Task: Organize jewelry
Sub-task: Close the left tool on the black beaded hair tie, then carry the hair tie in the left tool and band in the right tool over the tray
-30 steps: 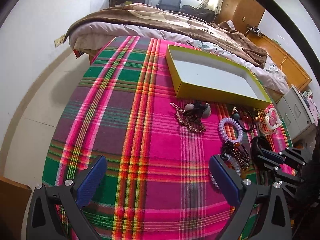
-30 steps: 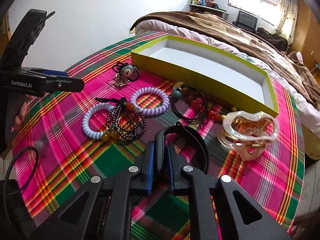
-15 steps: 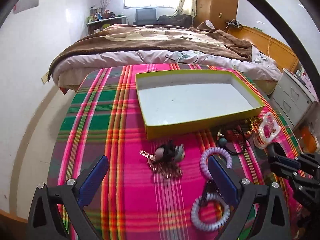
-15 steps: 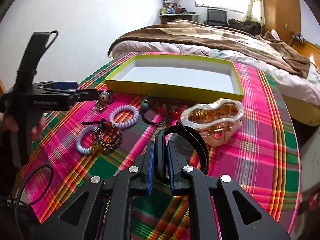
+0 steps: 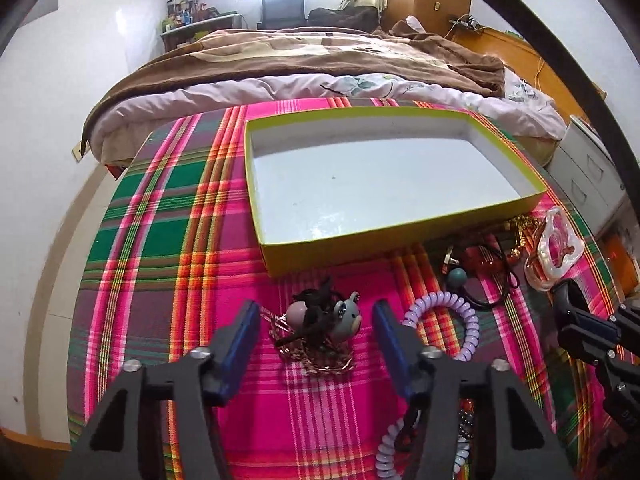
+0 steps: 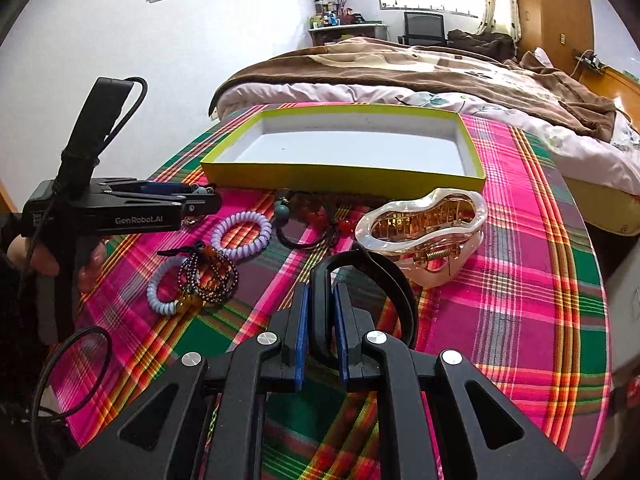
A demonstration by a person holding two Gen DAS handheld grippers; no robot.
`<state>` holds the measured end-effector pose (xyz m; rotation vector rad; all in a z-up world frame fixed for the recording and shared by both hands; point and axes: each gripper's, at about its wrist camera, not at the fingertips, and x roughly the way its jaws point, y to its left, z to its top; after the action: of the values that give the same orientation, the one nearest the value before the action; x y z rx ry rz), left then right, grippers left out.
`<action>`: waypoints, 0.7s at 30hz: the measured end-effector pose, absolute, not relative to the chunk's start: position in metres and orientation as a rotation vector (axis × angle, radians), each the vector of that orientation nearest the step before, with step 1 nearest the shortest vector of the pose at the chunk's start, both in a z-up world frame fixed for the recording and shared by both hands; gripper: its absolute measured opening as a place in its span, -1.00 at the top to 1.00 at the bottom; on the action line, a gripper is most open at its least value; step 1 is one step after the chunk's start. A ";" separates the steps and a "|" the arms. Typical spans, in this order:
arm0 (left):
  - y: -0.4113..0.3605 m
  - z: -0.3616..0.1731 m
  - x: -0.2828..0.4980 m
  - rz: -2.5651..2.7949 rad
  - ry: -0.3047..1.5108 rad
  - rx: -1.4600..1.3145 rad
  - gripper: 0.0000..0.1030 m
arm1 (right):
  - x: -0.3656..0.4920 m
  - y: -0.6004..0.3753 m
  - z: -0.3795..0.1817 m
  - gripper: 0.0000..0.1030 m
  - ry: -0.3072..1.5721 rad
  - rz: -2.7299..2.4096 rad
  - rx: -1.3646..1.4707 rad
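A yellow-green box (image 5: 400, 240) with a white, empty inside stands on the plaid cloth; it also shows in the right wrist view (image 6: 344, 174). My left gripper (image 5: 316, 326) is open, its fingers either side of a bear-charm hair tie with a chain (image 5: 320, 324). My right gripper (image 6: 320, 312) is shut on a black band (image 6: 384, 276), held just above the cloth. A lilac coil tie (image 6: 242, 230), a beaded bracelet (image 6: 206, 274), a black tie with red beads (image 6: 316, 220) and a pearly claw clip (image 6: 424, 232) lie in front of the box.
A bed with a brown blanket (image 5: 320, 64) stands behind the table. The table's edge curves round at the right (image 6: 600, 280). A grey drawer unit (image 5: 592, 176) stands at the right. The left gripper (image 6: 120, 208) shows at the left in the right wrist view.
My left gripper has moved forward and down over the bear-charm tie, and its fingers have come closer together. My right gripper holds the black band as before.
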<state>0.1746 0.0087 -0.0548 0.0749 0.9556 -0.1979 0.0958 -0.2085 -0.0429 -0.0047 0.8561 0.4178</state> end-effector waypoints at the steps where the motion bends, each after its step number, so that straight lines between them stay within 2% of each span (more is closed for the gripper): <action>1: 0.009 -0.056 0.176 -0.196 0.957 0.076 0.08 | 0.096 -0.208 -0.043 0.76 0.856 0.417 -0.005; 5: 0.012 -0.054 0.174 -0.198 0.950 0.057 0.32 | 0.096 -0.209 -0.043 0.76 0.856 0.418 -0.004; 7: 0.013 -0.053 0.174 -0.195 0.949 0.055 0.37 | 0.096 -0.209 -0.042 0.76 0.854 0.414 -0.002; 21: 0.023 -0.024 0.155 -0.196 0.896 0.017 0.39 | 0.087 -0.209 -0.023 0.76 0.803 0.390 -0.020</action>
<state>0.1551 0.0228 -0.0244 0.0169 0.8959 -0.1962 0.0867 -0.2087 -0.0226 -0.0203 0.8031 0.3897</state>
